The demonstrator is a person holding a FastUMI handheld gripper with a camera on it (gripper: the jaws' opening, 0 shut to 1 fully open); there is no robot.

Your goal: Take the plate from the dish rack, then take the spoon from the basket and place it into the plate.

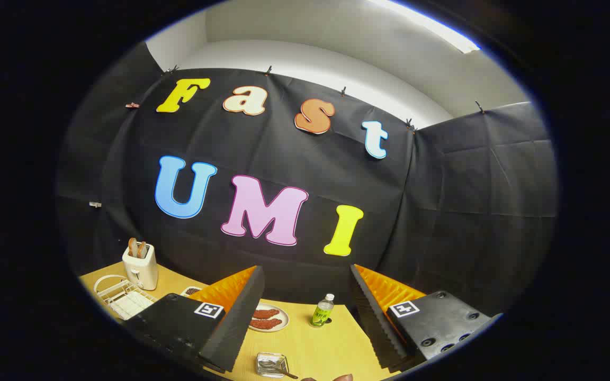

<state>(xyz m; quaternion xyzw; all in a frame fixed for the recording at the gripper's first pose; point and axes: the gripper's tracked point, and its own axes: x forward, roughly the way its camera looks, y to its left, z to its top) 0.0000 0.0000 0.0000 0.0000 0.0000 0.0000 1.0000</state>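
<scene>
Gripper view: gripper (305,312) open, bottle (322,311) label unreadable.

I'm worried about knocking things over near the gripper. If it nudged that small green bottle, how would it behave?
The bottle stands upright, tall and narrow on the table, so it would probably tip easily. It looks like light plastic, likely to slide or roll. The open gripper is apart from it.

Wooden table (331,344), toaster (140,265), dish rack (122,296), bottle (322,311)
</scene>
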